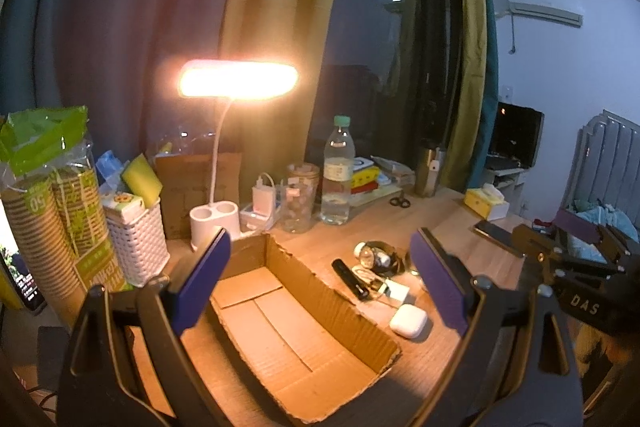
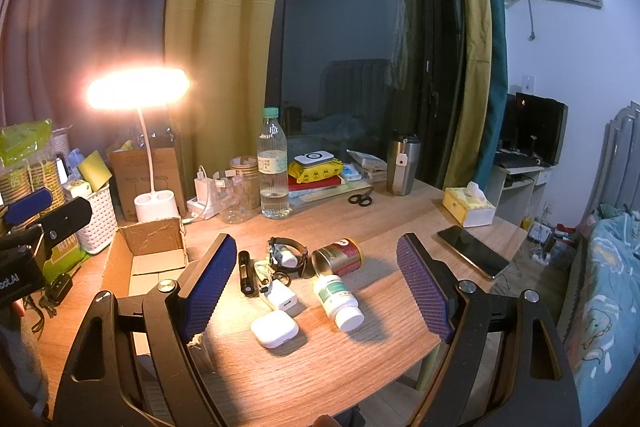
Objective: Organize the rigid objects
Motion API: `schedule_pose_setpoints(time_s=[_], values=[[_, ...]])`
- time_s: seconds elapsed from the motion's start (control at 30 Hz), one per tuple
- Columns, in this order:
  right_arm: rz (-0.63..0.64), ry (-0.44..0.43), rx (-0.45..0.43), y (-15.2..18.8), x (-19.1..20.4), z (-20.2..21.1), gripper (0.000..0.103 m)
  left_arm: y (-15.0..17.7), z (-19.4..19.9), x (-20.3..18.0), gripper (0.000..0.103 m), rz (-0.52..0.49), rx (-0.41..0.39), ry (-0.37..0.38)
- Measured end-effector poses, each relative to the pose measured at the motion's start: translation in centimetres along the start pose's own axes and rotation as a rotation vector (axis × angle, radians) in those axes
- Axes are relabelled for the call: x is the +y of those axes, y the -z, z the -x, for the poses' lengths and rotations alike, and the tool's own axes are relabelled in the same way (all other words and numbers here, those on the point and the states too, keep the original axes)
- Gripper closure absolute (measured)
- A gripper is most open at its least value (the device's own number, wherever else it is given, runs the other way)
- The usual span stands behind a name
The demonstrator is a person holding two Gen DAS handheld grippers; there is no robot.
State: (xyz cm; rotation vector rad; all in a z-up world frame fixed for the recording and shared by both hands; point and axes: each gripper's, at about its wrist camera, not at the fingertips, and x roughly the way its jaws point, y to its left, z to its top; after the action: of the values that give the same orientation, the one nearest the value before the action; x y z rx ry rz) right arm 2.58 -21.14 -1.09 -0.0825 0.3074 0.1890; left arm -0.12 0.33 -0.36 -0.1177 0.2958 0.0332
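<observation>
An open, empty cardboard box lies on the wooden desk; it also shows in the right wrist view. My left gripper is open above the box. My right gripper is open and empty above a cluster of small items: a white earbud case, a white pill bottle on its side, a red tin can on its side, a black flashlight, a white charger and a black watch. The earbud case and flashlight show right of the box.
A lit desk lamp, water bottle, white basket, paper cups, scissors, steel tumbler, tissue box and phone stand around the desk. The desk's front edge is near. A bed is at right.
</observation>
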Motion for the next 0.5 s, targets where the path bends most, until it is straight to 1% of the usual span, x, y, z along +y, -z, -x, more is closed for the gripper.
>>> schedule_pose_setpoints(time_s=[0.13,0.3,0.5], values=[[0.0,0.001,-0.001,0.01,0.02,0.03,0.018,0.02,-0.35,0.06,0.011,-0.003,0.014,0.001],[-0.001,0.001,-0.001,0.01,0.01,0.0,0.018,-0.12,-0.38,-0.09,0.011,-0.024,0.001,-0.005],[-0.001,0.001,0.0,0.03,0.01,0.0,0.018,0.05,-0.3,-0.49,0.011,-0.048,0.004,0.001]])
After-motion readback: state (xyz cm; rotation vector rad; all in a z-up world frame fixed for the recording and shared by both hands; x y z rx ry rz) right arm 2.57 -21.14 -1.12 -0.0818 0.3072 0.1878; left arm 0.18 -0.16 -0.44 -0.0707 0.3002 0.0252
